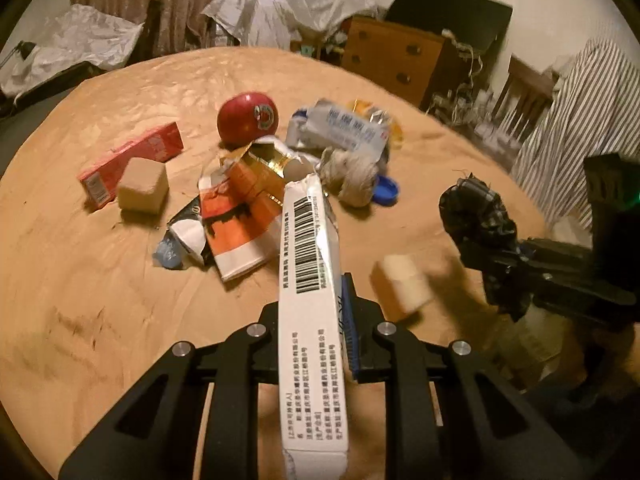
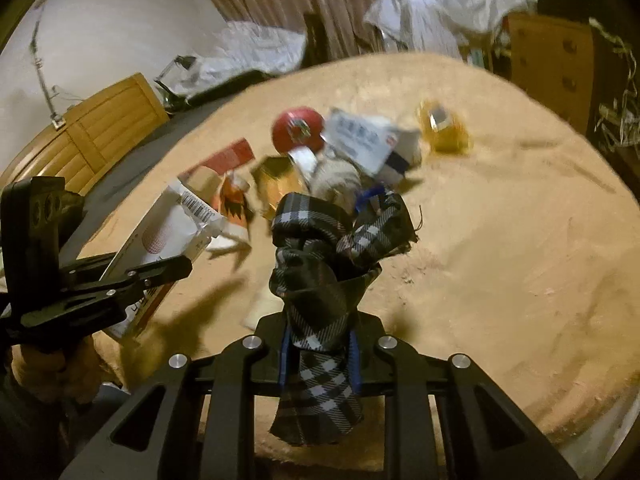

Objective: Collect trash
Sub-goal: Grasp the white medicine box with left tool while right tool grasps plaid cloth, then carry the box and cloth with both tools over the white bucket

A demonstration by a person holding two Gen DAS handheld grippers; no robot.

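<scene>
My left gripper (image 1: 316, 320) is shut on a long white carton with a barcode (image 1: 310, 272), held above the tan-covered round table (image 1: 100, 300). In the right wrist view the same carton (image 2: 160, 232) sits in the left gripper (image 2: 176, 268) at the left. My right gripper (image 2: 320, 344) is shut on a crumpled black plaid cloth (image 2: 324, 272), lifted off the table; the left wrist view shows that cloth (image 1: 476, 216) at the right. A pile of trash lies mid-table: a torn orange carton (image 1: 240, 216), a white-blue packet (image 1: 344, 126), a wad of twine (image 1: 352, 172) and a blue cap (image 1: 386, 192).
A red apple (image 1: 248, 116), a pink box (image 1: 132, 156) and a tan cube (image 1: 142, 186) stand by the pile. A second tan cube (image 1: 404, 284) looks blurred near my left fingers. A yellow wrapper (image 2: 444, 128) lies further back. A wooden drawer unit (image 1: 388, 60) and plastic-covered furniture ring the table.
</scene>
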